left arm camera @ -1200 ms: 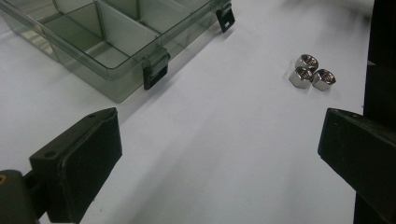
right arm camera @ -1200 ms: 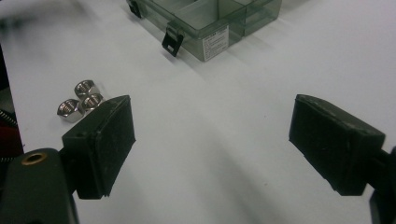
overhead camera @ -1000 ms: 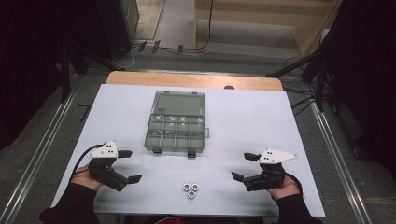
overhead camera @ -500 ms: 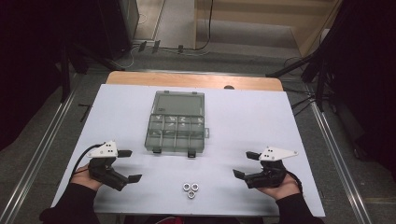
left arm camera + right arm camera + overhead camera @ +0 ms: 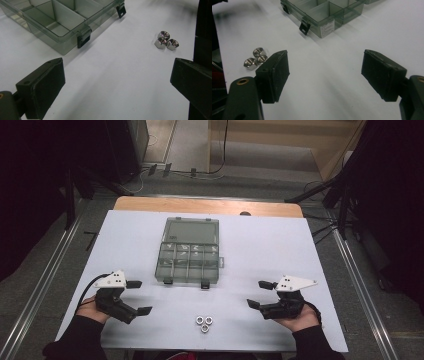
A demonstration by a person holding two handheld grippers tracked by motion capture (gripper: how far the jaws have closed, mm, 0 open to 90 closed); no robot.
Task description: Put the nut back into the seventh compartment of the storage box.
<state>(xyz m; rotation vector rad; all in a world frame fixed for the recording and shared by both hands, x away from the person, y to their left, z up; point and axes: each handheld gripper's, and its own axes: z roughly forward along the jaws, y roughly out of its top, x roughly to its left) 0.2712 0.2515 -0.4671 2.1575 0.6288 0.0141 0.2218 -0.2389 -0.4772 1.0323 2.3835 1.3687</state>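
Resting on the white bench (image 5: 300, 245), both apart from three nuts (image 5: 204, 322). Left tongs (image 5: 138, 297) wide open, empty. Right tongs (image 5: 260, 294) just closing slightly, nothing between jaws, near clear box (image 5: 189, 251).

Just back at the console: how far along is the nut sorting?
Done: the organizer box lies open. In hand: nothing; left gripper and right gripper are open and empty, the right's jaws just closing slightly. Left: three nuts on the table, uncollected.

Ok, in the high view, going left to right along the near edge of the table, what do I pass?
Left tongs → three metal nuts → right tongs. Both tongs stand open with nothing between them; the right ones have just been closing a little.
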